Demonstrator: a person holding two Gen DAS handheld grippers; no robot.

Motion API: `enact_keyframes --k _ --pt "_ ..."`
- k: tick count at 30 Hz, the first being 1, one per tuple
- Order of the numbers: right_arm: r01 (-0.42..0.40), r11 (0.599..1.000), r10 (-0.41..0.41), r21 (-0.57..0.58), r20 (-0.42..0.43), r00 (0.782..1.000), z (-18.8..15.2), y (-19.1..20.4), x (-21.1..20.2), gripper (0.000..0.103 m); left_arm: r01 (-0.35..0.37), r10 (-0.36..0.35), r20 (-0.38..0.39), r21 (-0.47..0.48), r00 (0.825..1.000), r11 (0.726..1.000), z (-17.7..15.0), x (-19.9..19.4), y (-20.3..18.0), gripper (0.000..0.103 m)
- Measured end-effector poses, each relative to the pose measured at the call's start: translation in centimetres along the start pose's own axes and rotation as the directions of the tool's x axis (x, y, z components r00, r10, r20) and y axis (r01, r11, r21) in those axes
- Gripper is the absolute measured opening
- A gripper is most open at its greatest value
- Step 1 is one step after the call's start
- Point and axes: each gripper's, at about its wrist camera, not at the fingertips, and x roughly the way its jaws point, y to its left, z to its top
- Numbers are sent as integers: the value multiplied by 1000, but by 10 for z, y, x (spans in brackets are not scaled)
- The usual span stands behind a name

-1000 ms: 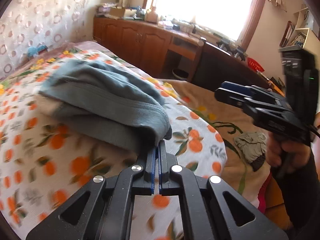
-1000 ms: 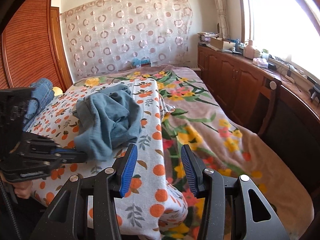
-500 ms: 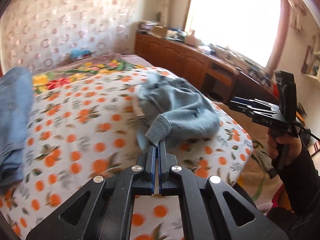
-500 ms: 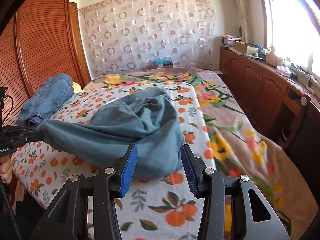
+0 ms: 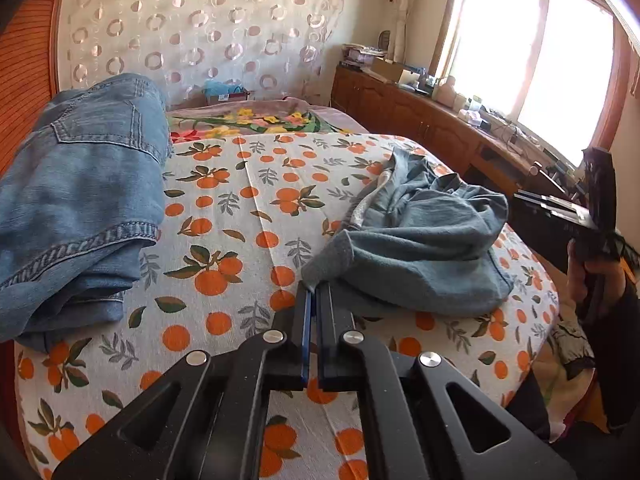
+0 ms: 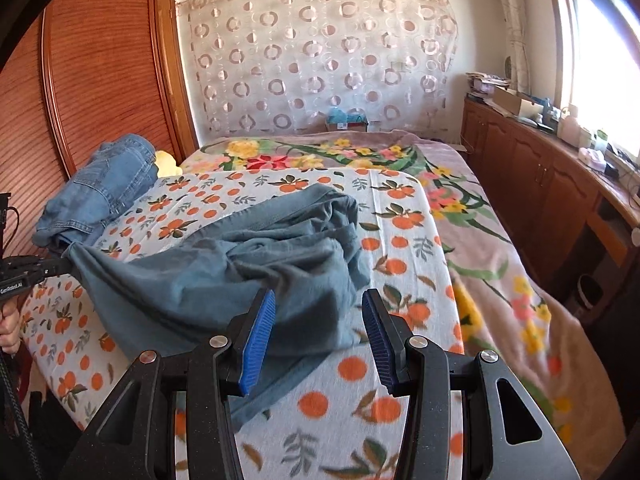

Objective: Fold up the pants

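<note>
One jeans pile [image 5: 80,200] left of gray pants [image 5: 420,248], apart.

Big bed [image 6: 472,236] fills the room. On top, near side, a white sheet w/ oranges & leaves [image 5: 248,216]. Under it & past it, a pinkish blanket w/ big flowers [image 6: 480,248], goes to the far end and down the window side.

On the orange sheet: gray-blue pants [image 6: 256,276], all bunched up in a heap, near the middle. One corner is lifted off the sheet, left side. Blue jeans [image 5: 80,184] lie in a pile at the sheet's left edge, apart from the pants. Something small & yellow [image 6: 166,162] sits just behind the jeans, can't tell what.
</note>
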Motion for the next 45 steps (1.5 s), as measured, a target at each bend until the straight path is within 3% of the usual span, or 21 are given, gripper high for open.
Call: enact_keyframes --k 8,15,23,27,36,40,41,45 --pt "14 999 -15 -41 -38 999 53 -15 58 47 -13 13 -12 27 1000 1000 13 15 7 3" --pt "-31 997 23 -70 -110 994 96 -16 124 47 -12 13 -26 35 1000 999 26 25 10 3" --pt "-102 989 75 -110 -225 972 130 -15 195 47 -6 7 -37 35 999 999 36 34 16 3" --pt "-135 985 99 -111 -284 954 138 -17 216 47 -6 7 -48 30 999 1000 38 39 19 3" --pt "-194 978 159 -82 -314 936 136 -28 228 46 5 -3 -70 32 998 999 40 48 22 3" --pt "-202 974 163 -98 -310 937 133 -28 221 20 9 -6 -69 34 998 999 40 48 22 3" --pt "-201 973 159 -114 -303 940 132 -26 219 8 10 -7 -70 34 998 999 39 48 22 3" --pt "-186 976 154 -116 -243 958 133 -27 194 6 23 -22 -55 22 998 999 37 44 26 3"
